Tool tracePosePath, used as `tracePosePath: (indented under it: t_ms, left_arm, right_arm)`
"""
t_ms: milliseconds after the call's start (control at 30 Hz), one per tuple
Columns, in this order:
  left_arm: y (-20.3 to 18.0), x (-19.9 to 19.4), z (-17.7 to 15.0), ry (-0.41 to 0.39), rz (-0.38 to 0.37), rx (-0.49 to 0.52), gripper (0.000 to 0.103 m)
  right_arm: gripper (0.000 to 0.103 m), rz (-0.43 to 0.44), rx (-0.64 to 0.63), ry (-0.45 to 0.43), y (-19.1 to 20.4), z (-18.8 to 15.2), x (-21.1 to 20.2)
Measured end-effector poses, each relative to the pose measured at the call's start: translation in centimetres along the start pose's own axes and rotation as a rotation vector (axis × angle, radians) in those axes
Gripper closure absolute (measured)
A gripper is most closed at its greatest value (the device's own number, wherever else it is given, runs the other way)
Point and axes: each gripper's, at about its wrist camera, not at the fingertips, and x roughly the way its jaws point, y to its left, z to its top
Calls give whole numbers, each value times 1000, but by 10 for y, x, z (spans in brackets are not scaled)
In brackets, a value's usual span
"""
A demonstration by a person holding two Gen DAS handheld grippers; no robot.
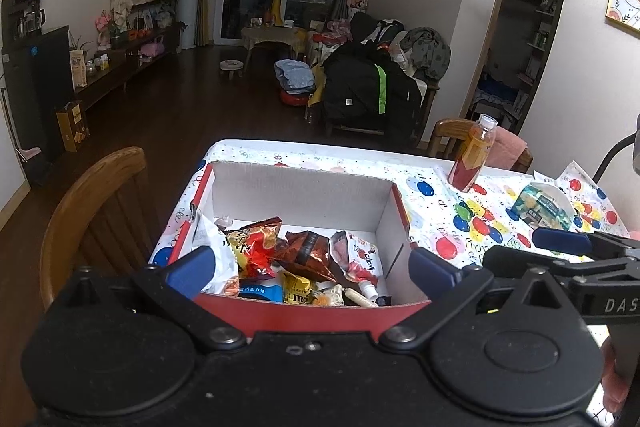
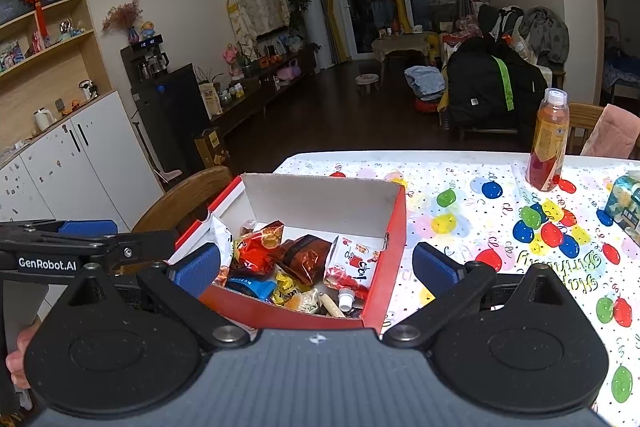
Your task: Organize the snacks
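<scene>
A red cardboard box (image 1: 320, 315) with white inner walls sits on the left end of the balloon-print table (image 1: 436, 203). Several snacks lie in it: a red-orange chip bag (image 1: 256, 247), a brown bag (image 1: 308, 253), a white-and-red pouch (image 1: 358, 255) and a yellow pack (image 1: 296, 291). My left gripper (image 1: 312, 271) is open above the box's near wall, holding nothing. My right gripper (image 2: 316, 267) is open too, over the same box (image 2: 384, 267), its fingers straddling the near right corner. A blue-green snack pack (image 1: 542, 207) lies on the table to the right.
An orange drink bottle (image 1: 474, 155) (image 2: 548, 143) stands upright near the table's far edge. A wooden chair (image 1: 96, 211) is close to the box's left side, another chair (image 1: 448, 135) behind the table. In the left wrist view the right gripper's blue pad (image 1: 560, 241) is just right of the box.
</scene>
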Motion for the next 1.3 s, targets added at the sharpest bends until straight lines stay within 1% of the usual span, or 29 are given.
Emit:
tracePosePath:
  t_ms: [367,667,1300]
  left_arm:
    - [2,-8,1,-13,-16,-7,0]
    - [2,-8,2,2,-17,-12,0]
    - [3,-6,1,11,-8,-21,0]
  right_arm:
    - [0,5,-1,-6,8,7,1]
    - [0,15,2,-1,14,6,2]
    - [0,23,11,5,8,7,6]
